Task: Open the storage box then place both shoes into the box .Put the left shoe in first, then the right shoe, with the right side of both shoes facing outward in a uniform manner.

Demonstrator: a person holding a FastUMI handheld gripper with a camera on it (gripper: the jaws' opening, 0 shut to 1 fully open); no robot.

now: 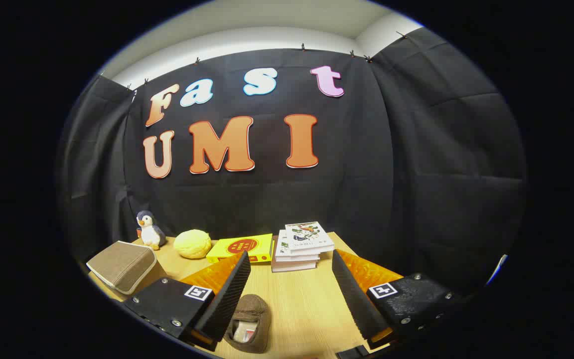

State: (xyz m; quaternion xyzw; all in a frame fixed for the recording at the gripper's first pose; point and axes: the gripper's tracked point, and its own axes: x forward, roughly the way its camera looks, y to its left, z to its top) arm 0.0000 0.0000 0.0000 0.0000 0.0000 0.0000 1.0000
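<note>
A light wooden table (297, 304) was seen carrying a brown slipper-style shoe (249, 323) near the left finger, toe pointing away. Farther back were set a fabric-covered storage box (121, 266) with its lid down, a plush penguin (149, 229), a yellow bun-shaped soft toy (193, 244), a flat yellow box (241, 248) and a stack of books (301, 246).

Storage box (122, 265): tan fabric, pale piping, lid closed, sits tilted at table's left edge. Brown shoe (248, 323): slipper-like, paper stuffed inside, opening toward the viewer, flat on wood tabletop, well apart from box.
</note>
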